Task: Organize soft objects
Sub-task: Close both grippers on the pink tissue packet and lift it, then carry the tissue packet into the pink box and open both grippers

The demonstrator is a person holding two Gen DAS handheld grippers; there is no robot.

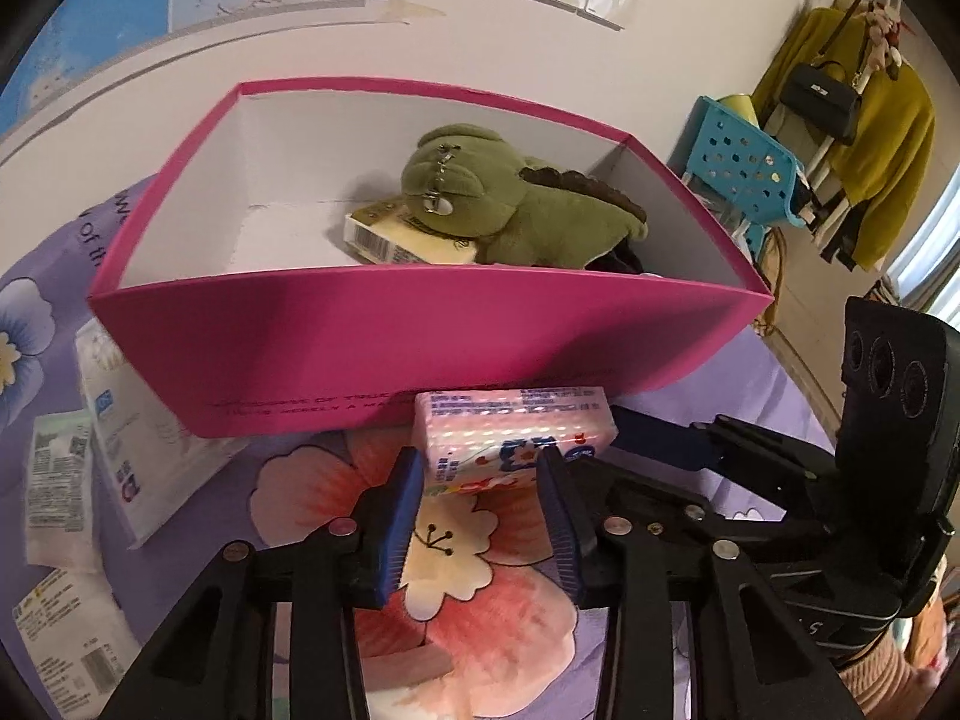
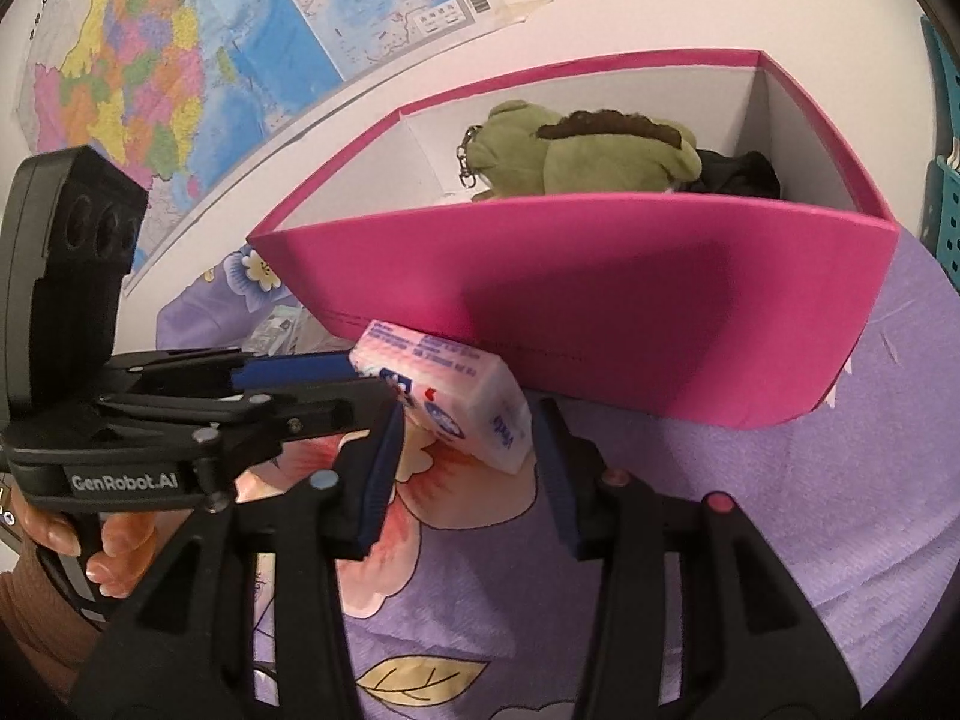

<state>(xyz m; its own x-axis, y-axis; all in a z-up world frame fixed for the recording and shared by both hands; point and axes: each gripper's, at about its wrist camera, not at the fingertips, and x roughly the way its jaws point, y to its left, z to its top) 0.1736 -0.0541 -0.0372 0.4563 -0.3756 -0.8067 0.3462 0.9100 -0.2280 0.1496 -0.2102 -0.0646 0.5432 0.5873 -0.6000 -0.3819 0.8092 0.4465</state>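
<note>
A pink tissue pack (image 1: 510, 438) lies on the floral bedspread against the front wall of the pink box (image 1: 420, 342). My left gripper (image 1: 480, 468) has its blue pads on both sides of the pack's near end. My right gripper (image 2: 468, 444) is also around the same pack (image 2: 456, 402), its jaws a little wider than the pack. The box (image 2: 600, 294) holds a green plush dinosaur (image 1: 510, 198), a yellow pack (image 1: 390, 240) and a dark item (image 2: 744, 177).
Several white tissue packs (image 1: 120, 438) lie on the bed left of the box. A wall with a map (image 2: 180, 48) is behind. A blue basket (image 1: 744, 162) and hanging clothes (image 1: 870, 120) stand at right.
</note>
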